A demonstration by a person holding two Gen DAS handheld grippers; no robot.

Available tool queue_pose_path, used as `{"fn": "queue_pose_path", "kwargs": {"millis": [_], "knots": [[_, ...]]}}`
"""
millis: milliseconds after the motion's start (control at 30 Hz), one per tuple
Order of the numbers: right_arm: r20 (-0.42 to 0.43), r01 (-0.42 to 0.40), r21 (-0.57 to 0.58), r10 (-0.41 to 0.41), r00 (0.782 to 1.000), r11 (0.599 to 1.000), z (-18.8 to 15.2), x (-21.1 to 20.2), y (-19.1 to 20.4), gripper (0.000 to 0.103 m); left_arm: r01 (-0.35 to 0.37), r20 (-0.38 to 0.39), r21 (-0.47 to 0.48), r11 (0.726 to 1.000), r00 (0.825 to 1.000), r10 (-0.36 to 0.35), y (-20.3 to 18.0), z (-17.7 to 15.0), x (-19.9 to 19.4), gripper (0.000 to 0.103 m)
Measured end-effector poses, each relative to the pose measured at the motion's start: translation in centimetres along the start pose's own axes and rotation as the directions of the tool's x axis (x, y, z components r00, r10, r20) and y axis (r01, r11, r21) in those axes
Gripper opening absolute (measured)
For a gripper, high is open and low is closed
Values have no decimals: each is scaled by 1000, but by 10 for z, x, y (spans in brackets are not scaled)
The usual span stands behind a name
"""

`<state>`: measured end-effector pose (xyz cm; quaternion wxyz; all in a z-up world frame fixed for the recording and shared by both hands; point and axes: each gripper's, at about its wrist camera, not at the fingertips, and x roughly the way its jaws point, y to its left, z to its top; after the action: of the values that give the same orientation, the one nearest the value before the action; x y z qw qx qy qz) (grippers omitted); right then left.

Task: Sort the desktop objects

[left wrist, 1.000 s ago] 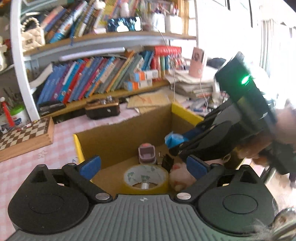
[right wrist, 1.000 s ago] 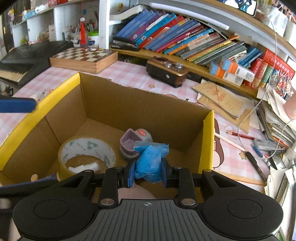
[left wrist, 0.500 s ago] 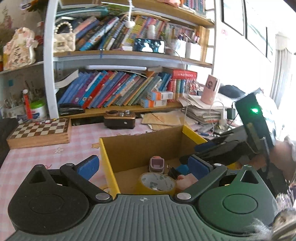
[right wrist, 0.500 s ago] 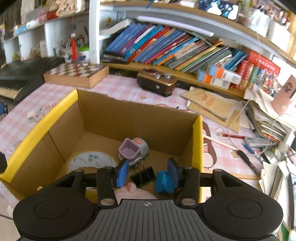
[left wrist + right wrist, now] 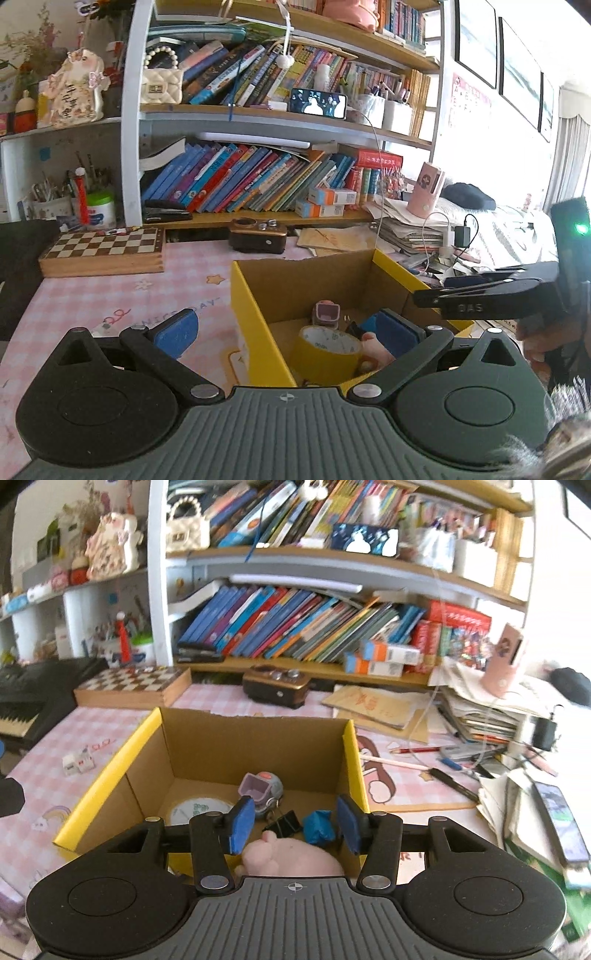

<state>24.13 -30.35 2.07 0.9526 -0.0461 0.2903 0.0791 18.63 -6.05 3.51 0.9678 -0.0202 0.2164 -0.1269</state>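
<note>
A yellow-rimmed cardboard box [image 5: 110, 768] stands on the pink checked table. Inside lie a yellow tape roll [image 5: 325, 347], a purple-grey toy [image 5: 260, 788], a black binder clip [image 5: 284, 823], a pink soft toy [image 5: 291, 856] and a crumpled blue thing [image 5: 317, 827]. My right gripper [image 5: 295, 823] hangs above the box's near end. Its jaws are opening, and the blue thing lies loose in the box below them, untouched by the pads. My left gripper [image 5: 286, 330] is open and empty over the box's [image 5: 251, 302] left wall. The right gripper [image 5: 436, 291] shows at the right of the left wrist view.
A wooden chessboard [image 5: 133, 685] and a brown radio [image 5: 277, 686] sit behind the box under crowded bookshelves. Pens [image 5: 450, 779], stacked papers [image 5: 476, 709] and a phone [image 5: 561, 819] crowd the right. A keyboard [image 5: 26, 701] lies far left, with a small white block [image 5: 77, 762] on the cloth.
The right gripper let go of the blue thing, which now lies in the box. Both grippers drew back and rose away from the box.
</note>
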Motion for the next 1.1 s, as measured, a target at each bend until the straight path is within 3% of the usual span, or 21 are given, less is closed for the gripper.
{"fn": "queue_pose_path", "kwargs": {"millis": [233, 500, 1100], "knots": [[27, 66, 89, -69, 997, 994, -17, -35, 10, 50, 24, -6, -8, 1000, 1000, -24, 18, -11, -23, 103], [-1, 123, 149, -124, 992, 981, -43, -64, 41, 50, 52, -33, -13, 999, 998, -52, 40, -32, -48, 103], [-72, 126, 223, -113, 991, 967, -105, -100, 138, 56, -13, -97, -2, 1000, 995, 13, 88, -79, -97, 103]]}}
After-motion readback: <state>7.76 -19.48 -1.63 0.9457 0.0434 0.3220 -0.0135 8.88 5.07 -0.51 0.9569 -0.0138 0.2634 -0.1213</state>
